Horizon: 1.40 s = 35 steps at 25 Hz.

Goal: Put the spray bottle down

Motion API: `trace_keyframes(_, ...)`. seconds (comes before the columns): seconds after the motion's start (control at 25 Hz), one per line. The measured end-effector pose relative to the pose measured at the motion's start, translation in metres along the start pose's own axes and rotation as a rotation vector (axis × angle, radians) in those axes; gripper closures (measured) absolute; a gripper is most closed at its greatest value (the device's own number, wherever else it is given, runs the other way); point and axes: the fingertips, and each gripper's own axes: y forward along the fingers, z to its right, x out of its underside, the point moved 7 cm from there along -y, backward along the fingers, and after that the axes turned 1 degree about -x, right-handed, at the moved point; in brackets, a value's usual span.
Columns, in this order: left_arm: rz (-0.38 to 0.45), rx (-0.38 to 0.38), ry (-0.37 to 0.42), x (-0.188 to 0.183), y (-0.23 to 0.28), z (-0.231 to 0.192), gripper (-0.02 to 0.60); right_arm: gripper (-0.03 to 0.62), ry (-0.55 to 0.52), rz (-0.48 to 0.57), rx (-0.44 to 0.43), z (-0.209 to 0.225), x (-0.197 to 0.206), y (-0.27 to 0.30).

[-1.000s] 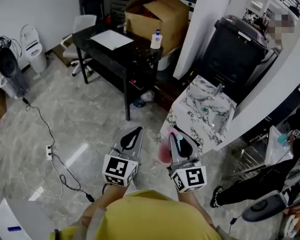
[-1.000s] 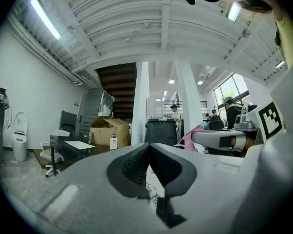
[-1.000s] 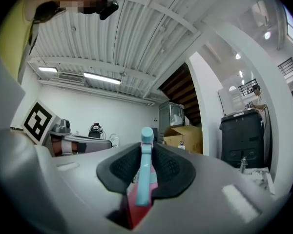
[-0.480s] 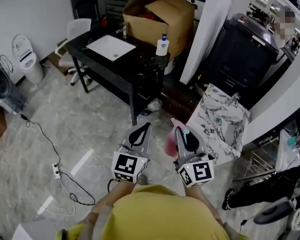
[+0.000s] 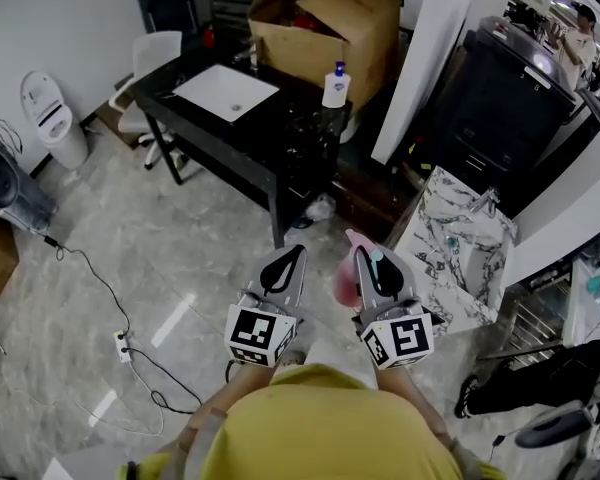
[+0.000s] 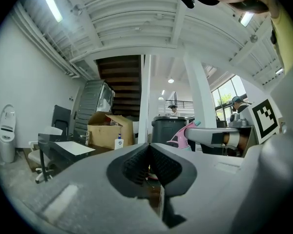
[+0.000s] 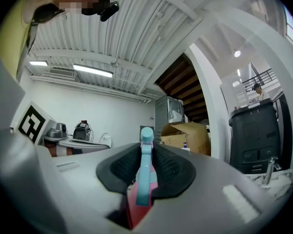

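Note:
The pink spray bottle (image 5: 342, 281) with its teal trigger (image 7: 145, 172) sits clamped between the pads of my right gripper (image 5: 370, 260), which is shut on it and held level in the air above the floor. Its teal nozzle (image 7: 146, 133) sticks up past the jaws (image 7: 146, 165). My left gripper (image 5: 290, 260) hangs beside it on the left, shut with nothing between its pads (image 6: 149, 164). From the left gripper view the bottle (image 6: 184, 132) shows off to the right. A black table (image 5: 195, 118) stands ahead of both grippers.
On the table lie a white sheet (image 5: 226, 92) and a small white pump bottle (image 5: 335, 87); an open cardboard box (image 5: 325, 23) stands behind. A marble slab (image 5: 458, 253) and black cabinet (image 5: 505, 118) are right. A cable and power strip (image 5: 122, 344) lie on the floor at left.
Both grippers have travelled forward together toward the black table, which now lies nearer. The right gripper's hold on the bottle is unchanged, and the left stays shut.

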Motion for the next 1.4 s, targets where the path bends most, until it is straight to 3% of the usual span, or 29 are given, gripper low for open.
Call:
trace_keyframes(0.48,0.031,-0.045,0.035,-0.005,0.051,-0.055,0.578,0.531,0.017,0.044,-0.047,0.028,0.013,0.080)
trace_keyframes(0.8,0.053,-0.078,0.031,-0.015,0.135,-0.115,0.578,0.531,-0.008,0.069,-0.085,0.079,0.014,0.181)
trace_keyframes(1.08,0.081,-0.050,0.015,-0.020,0.223,-0.157,0.578,0.531,0.019,0.068,-0.093,0.137,0.023,0.272)
trace_keyframes(1.4,0.054,-0.034,0.041,-0.018,0.320,-0.196,0.578,0.531,0.037,0.070,-0.080,0.202,0.043,0.351)
